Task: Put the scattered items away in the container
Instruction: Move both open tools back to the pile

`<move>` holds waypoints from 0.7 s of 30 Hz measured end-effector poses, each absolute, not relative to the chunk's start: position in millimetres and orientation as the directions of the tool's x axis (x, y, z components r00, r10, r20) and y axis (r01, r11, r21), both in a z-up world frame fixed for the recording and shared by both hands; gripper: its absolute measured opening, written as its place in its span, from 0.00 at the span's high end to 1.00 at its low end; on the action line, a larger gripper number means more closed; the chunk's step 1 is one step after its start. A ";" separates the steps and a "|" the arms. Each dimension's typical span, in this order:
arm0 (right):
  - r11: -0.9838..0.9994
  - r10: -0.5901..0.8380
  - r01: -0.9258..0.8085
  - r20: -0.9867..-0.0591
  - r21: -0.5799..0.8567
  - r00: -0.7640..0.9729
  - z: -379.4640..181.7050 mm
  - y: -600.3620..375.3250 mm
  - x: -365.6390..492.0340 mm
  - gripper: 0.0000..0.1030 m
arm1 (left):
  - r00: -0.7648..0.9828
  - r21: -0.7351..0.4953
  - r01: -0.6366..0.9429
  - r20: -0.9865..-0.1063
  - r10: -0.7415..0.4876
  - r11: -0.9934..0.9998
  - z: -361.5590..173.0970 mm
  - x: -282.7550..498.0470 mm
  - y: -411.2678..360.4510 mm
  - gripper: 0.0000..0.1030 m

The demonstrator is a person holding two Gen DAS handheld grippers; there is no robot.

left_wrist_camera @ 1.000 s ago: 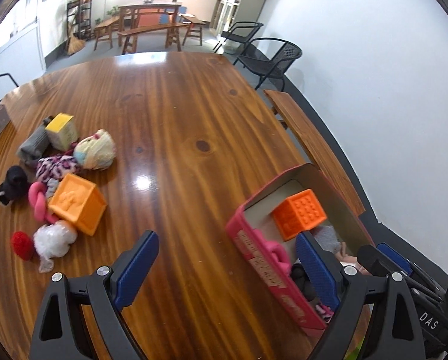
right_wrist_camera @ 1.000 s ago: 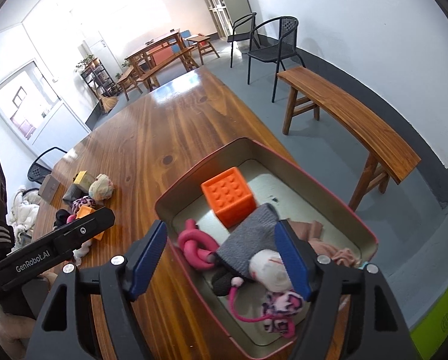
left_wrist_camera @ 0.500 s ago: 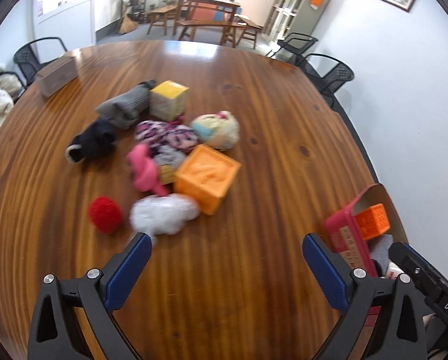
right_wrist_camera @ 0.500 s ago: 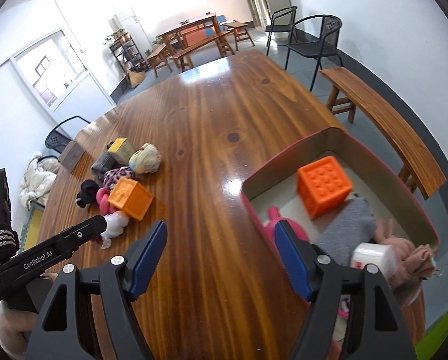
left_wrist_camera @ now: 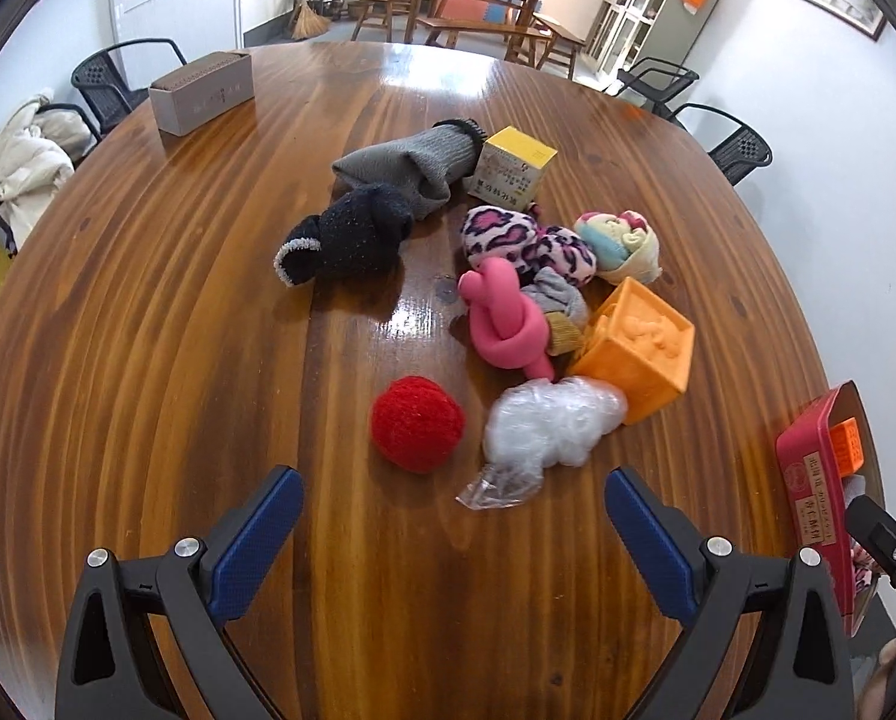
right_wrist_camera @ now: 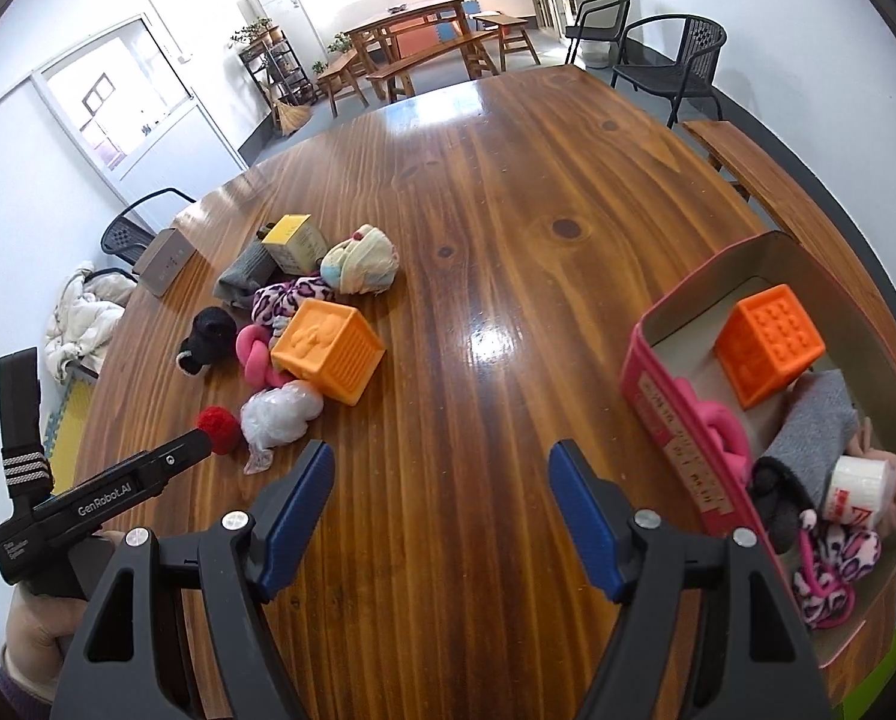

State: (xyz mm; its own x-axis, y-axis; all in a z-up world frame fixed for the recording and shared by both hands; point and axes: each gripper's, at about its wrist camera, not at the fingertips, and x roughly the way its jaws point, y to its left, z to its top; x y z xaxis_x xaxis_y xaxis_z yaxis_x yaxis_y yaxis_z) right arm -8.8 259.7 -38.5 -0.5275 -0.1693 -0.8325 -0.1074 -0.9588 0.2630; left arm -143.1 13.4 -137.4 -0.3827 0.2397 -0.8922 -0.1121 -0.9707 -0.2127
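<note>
Now I hold my left gripper (left_wrist_camera: 448, 516) wide and empty before the red ball (left_wrist_camera: 417, 432), ready to take it; my right gripper (right_wrist_camera: 440, 498) waits, also wide, beside the pink box (right_wrist_camera: 676, 414) at the table's (right_wrist_camera: 508, 192) right edge.

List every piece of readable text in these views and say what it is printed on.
"GenRobot.AI": side of the left gripper.
Smaller print below it: too small to read.
Yellow box: printed characters, too blurred.
Red container label: characters, unreadable.
White roll: red mark, illegible.

On the table: two orange cubes (right_wrist_camera: 326, 359), two pink knotted toys (left_wrist_camera: 508, 324), one red ball (left_wrist_camera: 416, 423).
</note>
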 end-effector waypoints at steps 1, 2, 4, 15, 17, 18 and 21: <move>-0.959 -0.168 -0.109 -0.835 0.261 -0.524 -39.6 256.6 -9.5 0.25 | -0.376 -0.214 -0.115 -0.894 0.242 -0.970 -140.0 -145.5 12.1 0.01; -0.959 -0.166 -0.110 -0.837 0.259 -0.522 -40.3 254.3 -9.6 0.25 | -0.370 -0.214 -0.119 -0.896 0.243 -0.970 -142.6 -148.3 11.1 0.01; -0.960 -0.163 -0.113 -0.840 0.256 -0.518 -41.9 249.0 -10.9 0.25 | -0.362 -0.215 -0.127 -0.899 0.247 -0.968 -146.5 -153.0 9.9 0.01; -0.962 -0.139 -0.140 -0.859 0.236 -0.493 -51.5 225.6 -15.4 0.25 | -0.332 -0.230 -0.179 -0.901 0.279 -0.956 -162.6 -173.4 6.7 0.01; -0.962 -0.136 -0.143 -0.861 0.234 -0.491 -53.0 222.5 -15.7 0.25 | -0.327 -0.232 -0.187 -0.902 0.283 -0.954 -165.3 -175.9 6.5 0.02; -0.962 -0.135 -0.144 -0.861 0.232 -0.490 -53.5 221.5 -15.9 0.25 | -0.327 -0.231 -0.190 -0.902 0.283 -0.954 -166.3 -176.8 6.4 0.02; -0.962 -0.129 -0.150 -0.864 0.228 -0.487 -55.3 217.4 -16.7 0.25 | -0.321 -0.230 -0.194 -0.904 0.283 -0.954 -170.1 -180.2 5.8 0.05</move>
